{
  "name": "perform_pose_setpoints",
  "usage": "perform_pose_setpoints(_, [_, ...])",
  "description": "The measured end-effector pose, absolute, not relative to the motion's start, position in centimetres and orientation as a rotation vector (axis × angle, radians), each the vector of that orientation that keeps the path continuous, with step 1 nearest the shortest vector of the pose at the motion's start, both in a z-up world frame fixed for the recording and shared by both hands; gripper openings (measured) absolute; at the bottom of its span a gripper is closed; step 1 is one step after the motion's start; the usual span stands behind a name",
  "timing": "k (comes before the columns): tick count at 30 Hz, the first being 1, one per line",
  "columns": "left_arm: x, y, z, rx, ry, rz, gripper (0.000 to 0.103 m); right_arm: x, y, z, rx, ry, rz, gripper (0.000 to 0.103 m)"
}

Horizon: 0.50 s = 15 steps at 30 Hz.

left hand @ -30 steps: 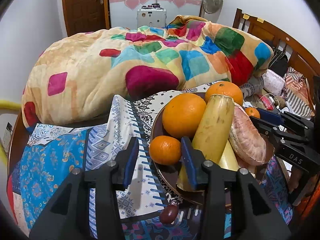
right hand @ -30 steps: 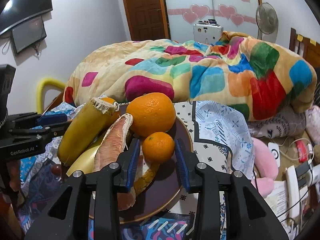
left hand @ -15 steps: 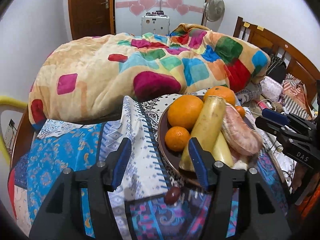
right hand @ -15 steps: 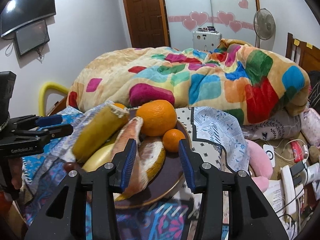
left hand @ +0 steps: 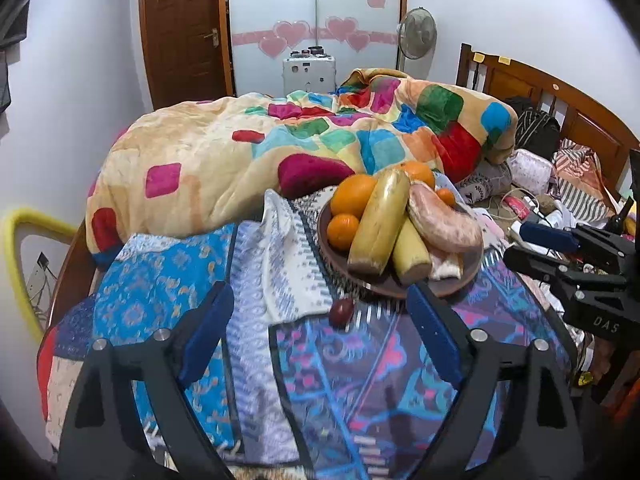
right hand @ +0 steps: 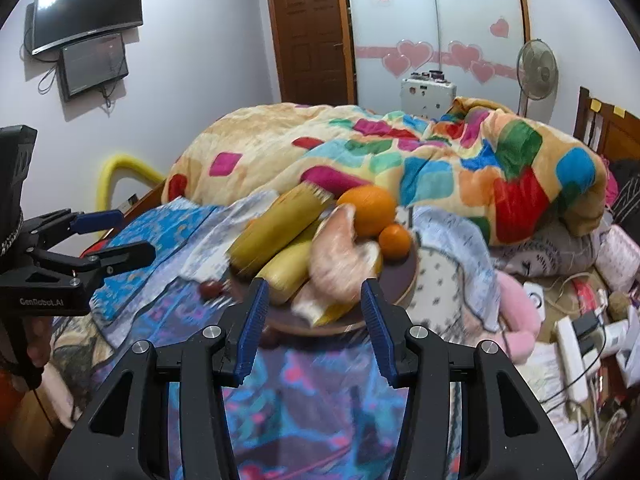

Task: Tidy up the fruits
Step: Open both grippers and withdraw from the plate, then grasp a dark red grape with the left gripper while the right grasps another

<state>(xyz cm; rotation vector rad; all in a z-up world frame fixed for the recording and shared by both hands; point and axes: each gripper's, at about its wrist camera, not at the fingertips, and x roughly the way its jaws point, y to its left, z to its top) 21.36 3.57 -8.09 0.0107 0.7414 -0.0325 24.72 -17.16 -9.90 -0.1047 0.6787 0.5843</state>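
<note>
A brown plate (left hand: 456, 282) on the patterned bedspread holds a large orange (left hand: 353, 194), a small mandarin (left hand: 342, 230), two long yellow fruits (left hand: 379, 222), a pink pomelo segment (left hand: 442, 220) and more oranges behind. A small dark red fruit (left hand: 341, 311) lies on the cloth just in front of the plate. My left gripper (left hand: 320, 332) is open and empty, held back from the plate. My right gripper (right hand: 313, 322) is open and empty, just short of the plate (right hand: 404, 292). The red fruit (right hand: 210, 289) shows left of the plate there.
A colourful quilt (left hand: 280, 148) is heaped behind the plate. Cables, a power strip (right hand: 572, 352) and a pink soft toy (right hand: 516, 312) clutter the right side. A wooden headboard (left hand: 560, 96) stands at far right. A yellow foam-padded rail (left hand: 16, 248) is at left.
Both grippers have pulled back and up from the plate and opened wider. The fruits stay on the plate; the red fruit stays on the cloth.
</note>
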Motion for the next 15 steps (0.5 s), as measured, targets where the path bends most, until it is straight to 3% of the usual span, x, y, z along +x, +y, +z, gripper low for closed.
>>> perform_pose_setpoints(12, [19.5,4.3,-11.8,0.007,0.822,-0.062,0.089,24.4,-15.0,-14.3,-0.161,0.83,0.617,0.045])
perform_pose_setpoints(15, [19.9,4.9,-12.7,-0.013,0.845,-0.077,0.08,25.3,-14.1,-14.9,-0.167,0.865,0.632,0.045])
